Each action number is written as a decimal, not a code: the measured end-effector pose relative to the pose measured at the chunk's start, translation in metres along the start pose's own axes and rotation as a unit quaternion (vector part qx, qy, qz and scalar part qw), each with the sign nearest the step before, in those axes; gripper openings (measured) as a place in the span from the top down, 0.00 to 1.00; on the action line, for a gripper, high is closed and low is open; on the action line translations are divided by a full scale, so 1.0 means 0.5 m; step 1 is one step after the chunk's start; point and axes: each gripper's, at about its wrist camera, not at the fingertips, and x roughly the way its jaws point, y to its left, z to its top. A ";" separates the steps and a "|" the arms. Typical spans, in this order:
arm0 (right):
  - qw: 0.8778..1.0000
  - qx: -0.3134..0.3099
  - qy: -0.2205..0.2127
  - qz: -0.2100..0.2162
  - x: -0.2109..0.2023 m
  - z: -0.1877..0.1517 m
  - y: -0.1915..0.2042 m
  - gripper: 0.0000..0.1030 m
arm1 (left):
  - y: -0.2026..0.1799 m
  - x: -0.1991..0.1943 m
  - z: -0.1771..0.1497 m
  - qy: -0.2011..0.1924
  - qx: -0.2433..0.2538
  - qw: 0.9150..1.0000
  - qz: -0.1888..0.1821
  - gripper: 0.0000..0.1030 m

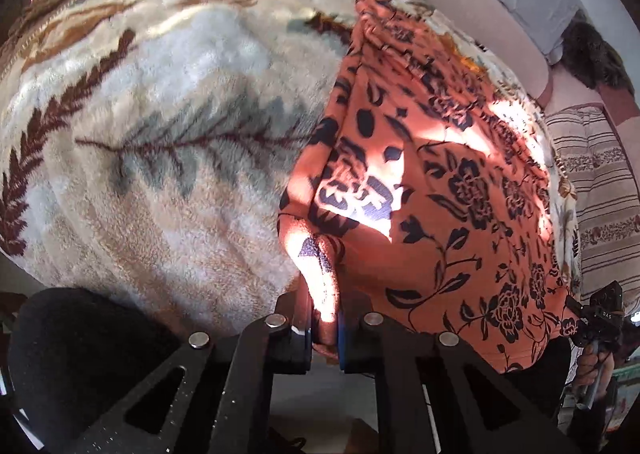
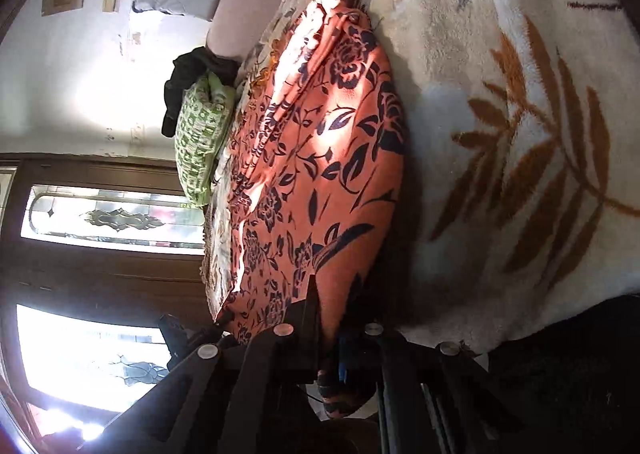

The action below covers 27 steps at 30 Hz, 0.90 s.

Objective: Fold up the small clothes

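At lower centre of the left wrist view, a near edge of the orange floral garment (image 1: 432, 189) is pinched by the left gripper (image 1: 325, 328). The garment is spread on a leaf-patterned fleece blanket (image 1: 160, 125). At lower centre of the right wrist view, the right gripper (image 2: 329, 350) is clamped on another edge. A green patterned pillow (image 2: 202, 141) is seen at left.

fleecy leaf-patterned blanket (image 1: 168, 101) covers the bed; orange floral garment (image 1: 440, 181) lies on it
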 end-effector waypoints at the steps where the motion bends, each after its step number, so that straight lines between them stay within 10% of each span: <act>1: 1.000 0.014 0.009 -0.004 0.014 0.005 -0.011 0.94 | -0.005 0.005 0.005 0.007 0.005 1.000 0.004 0.91; 6: 0.999 0.005 0.003 0.036 0.026 0.080 0.037 0.94 | -0.094 -0.096 0.130 -0.057 0.051 0.996 -0.053 0.91; 11: 0.989 -0.065 -0.086 0.102 0.000 0.306 0.209 0.94 | -0.178 -0.176 0.390 -0.173 0.053 0.977 -0.114 0.86; 12: 0.986 -0.064 -0.113 0.103 -0.003 0.357 0.227 0.93 | -0.183 -0.162 0.440 -0.191 0.039 0.975 -0.110 0.75; 13: 0.984 -0.058 -0.141 0.096 0.001 0.404 0.235 0.91 | -0.190 -0.130 0.486 -0.200 0.023 0.975 -0.093 0.37; 15: 0.984 -0.041 -0.157 0.072 0.048 0.488 0.228 0.68 | -0.195 -0.033 0.566 -0.195 0.020 0.980 -0.034 0.02; 16: 0.988 -0.038 -0.140 0.047 0.086 0.520 0.214 0.16 | -0.190 0.019 0.592 -0.185 0.017 0.983 0.001 0.04; 18: 0.985 -0.014 -0.167 -0.042 0.125 0.533 0.170 0.04 | -0.163 0.093 0.599 -0.148 -0.009 0.988 0.041 0.05; 27: 0.991 -0.001 -0.133 0.013 0.111 0.259 0.099 0.04 | -0.132 0.046 0.338 -0.161 -0.032 0.984 -0.063 0.05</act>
